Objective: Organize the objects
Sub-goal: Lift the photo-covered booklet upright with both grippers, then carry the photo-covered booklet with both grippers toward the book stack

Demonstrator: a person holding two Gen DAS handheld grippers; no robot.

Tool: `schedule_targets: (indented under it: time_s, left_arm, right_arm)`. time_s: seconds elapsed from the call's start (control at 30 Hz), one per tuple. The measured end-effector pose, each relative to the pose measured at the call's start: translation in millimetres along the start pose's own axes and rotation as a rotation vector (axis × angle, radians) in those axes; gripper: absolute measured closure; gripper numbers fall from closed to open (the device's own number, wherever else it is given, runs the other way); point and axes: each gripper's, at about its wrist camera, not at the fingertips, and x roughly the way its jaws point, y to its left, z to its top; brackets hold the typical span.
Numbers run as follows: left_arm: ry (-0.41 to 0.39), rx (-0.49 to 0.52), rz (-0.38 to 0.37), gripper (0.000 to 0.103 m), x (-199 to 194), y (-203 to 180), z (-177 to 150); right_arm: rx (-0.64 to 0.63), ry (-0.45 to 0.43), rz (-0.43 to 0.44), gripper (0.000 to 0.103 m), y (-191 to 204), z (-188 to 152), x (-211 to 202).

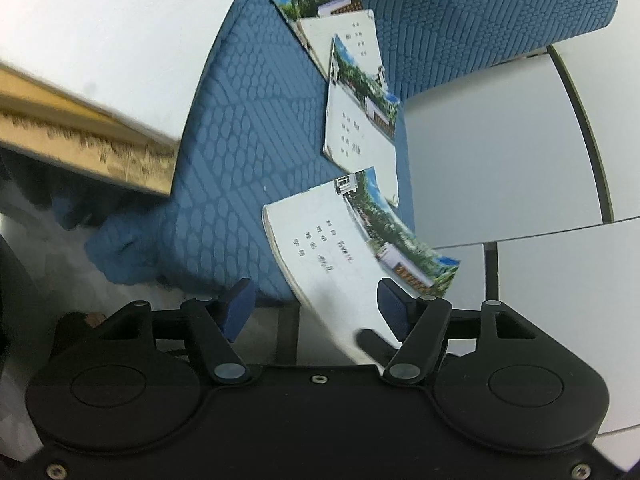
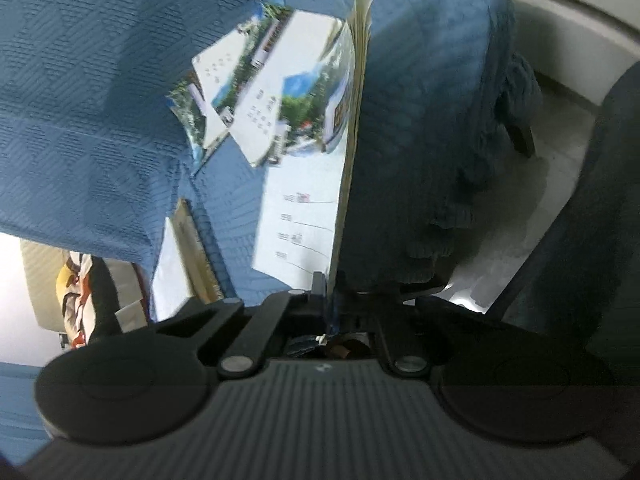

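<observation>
Three white notebooks with a photo strip along one edge lie over a blue quilted cloth [image 1: 248, 128]. My right gripper [image 2: 330, 284] is shut on the lower edge of the nearest notebook [image 2: 300, 208], which stands edge-on and lifted. In the left wrist view this notebook [image 1: 340, 256] slants up between the fingers of my left gripper [image 1: 316, 300], close to the right blue pad [image 1: 390, 308]. The pads stand apart and do not press it. The second notebook [image 1: 360, 120] and the third notebook [image 1: 340, 28] lie flat farther back, overlapping.
A thick white book [image 1: 100, 60] with yellowed page edges juts in at the left over the cloth; the right wrist view shows this white book [image 2: 172, 272] too. White floor tiles [image 1: 500, 140] lie to the right of the cloth's edge. A dark chair [image 2: 592, 220] stands at right.
</observation>
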Motion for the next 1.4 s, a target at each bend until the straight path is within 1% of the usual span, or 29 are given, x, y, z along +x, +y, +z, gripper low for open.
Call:
schedule_targets:
  time_s: [0.27, 0.5, 0.6, 0.63, 0.73, 0.8, 0.87, 0.93, 1.0, 1.03, 1.07, 1.17, 1.23, 1.33, 1.4]
  left_arm:
    - [0.056, -0.066, -0.070, 0.035, 6, 21, -1]
    - [0.103, -0.197, -0.167, 0.035, 18, 40, 1]
    - [0.112, -0.262, -0.204, 0.036, 21, 50, 0]
    - [0.114, -0.284, -0.214, 0.039, 21, 54, 1]
    - [0.113, -0.349, -0.253, 0.042, 23, 64, 2]
    - [0.124, -0.371, -0.274, 0.048, 24, 67, 2]
    - [0.133, -0.389, -0.292, 0.056, 25, 70, 1]
    - [0.140, -0.400, -0.299, 0.062, 27, 72, 1]
    - [0.137, -0.385, -0.293, 0.072, 26, 69, 1]
    - [0.139, -0.370, -0.291, 0.082, 24, 66, 1]
    - [0.141, -0.354, -0.290, 0.085, 23, 63, 2]
    - [0.126, -0.324, -0.293, 0.089, 18, 56, 3]
    - [0.110, -0.300, -0.289, 0.094, 13, 51, 5]
    - [0.088, -0.250, -0.274, 0.095, 4, 41, 8]
    - [0.086, -0.248, -0.297, 0.096, -5, 37, 8]
  right_arm:
    - [-0.027, -0.016, 0.016, 0.098, 13, 4, -34]
    - [-0.053, -0.007, 0.032, 0.097, 32, -4, -48]
    - [-0.078, 0.008, 0.043, 0.097, 41, -8, -56]
    - [-0.079, 0.016, 0.048, 0.097, 44, -10, -57]
    - [-0.063, 0.036, 0.066, 0.097, 49, -13, -61]
    - [-0.050, 0.052, 0.086, 0.097, 52, -16, -63]
    - [-0.034, 0.066, 0.099, 0.097, 54, -18, -65]
    - [-0.018, 0.081, 0.107, 0.097, 56, -20, -67]
    - [-0.024, 0.091, 0.106, 0.097, 59, -22, -68]
    - [-0.025, 0.094, 0.103, 0.097, 60, -23, -67]
    - [-0.020, 0.101, 0.104, 0.097, 60, -23, -67]
    - [-0.011, 0.103, 0.091, 0.097, 59, -23, -68]
    - [-0.014, 0.102, 0.085, 0.097, 61, -22, -70]
    - [-0.033, 0.099, 0.061, 0.096, 66, -21, -71]
    - [-0.048, 0.090, 0.049, 0.095, 70, -20, -73]
